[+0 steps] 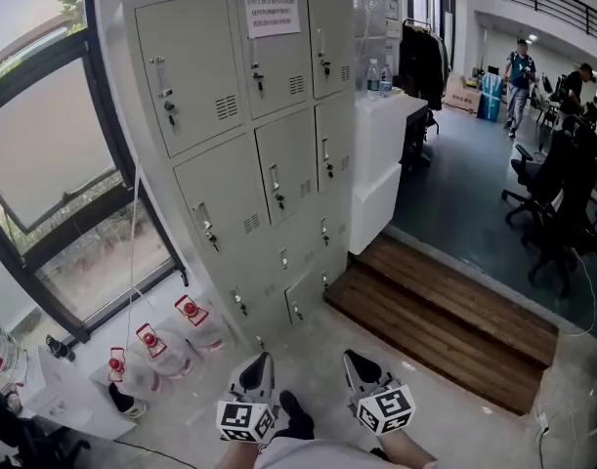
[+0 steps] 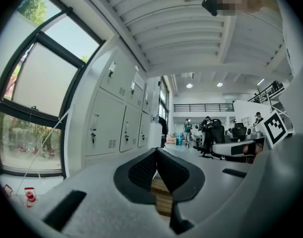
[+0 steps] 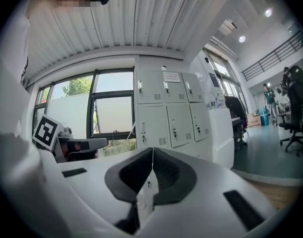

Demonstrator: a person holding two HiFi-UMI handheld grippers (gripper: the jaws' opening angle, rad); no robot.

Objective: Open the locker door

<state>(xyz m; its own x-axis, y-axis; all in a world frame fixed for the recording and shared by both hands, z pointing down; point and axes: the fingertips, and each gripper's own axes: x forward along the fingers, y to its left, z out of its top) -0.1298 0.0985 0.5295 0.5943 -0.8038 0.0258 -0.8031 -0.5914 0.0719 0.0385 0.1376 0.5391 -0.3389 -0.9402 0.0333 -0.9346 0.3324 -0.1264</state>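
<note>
The left tool [image 1: 261,362], a grey two-jaw gripper with a black-and-white marker cube, is held low at the bottom of the head view. Its own view shows its black ribbed pads [image 2: 144,170] together at the tip with nothing between them. The right tool [image 1: 353,360], of the same build, sits just beside it, and its pads [image 3: 166,172] are also pressed together on nothing. Both point level, side by side, with a black shoe [image 1: 296,410] on the grey floor [image 1: 318,345] between them.

The tall pale grey metal locker bank [image 1: 249,154] stands ahead of both tools and well apart from them across the bare floor. It has three columns of small doors, and every door that shows is shut, each with a small handle and a lock. A white paper notice [image 1: 272,14] is stuck on the top middle door. In the left gripper view the locker bank [image 2: 116,118] lies left of the jaws. In the right gripper view the locker bank [image 3: 168,115] stands straight ahead, above the jaws.

A large dark-framed window [image 1: 54,145] is to the locker's left, with white plastic bags with red labels [image 1: 166,345] on the floor below it. Touching the locker's right side is a white surface [image 1: 381,154] carrying clear bottles [image 1: 373,78]. A brown wooden step [image 1: 445,320] lies before it. Black office chairs [image 1: 557,184] and people [image 1: 519,71] are farther off.
</note>
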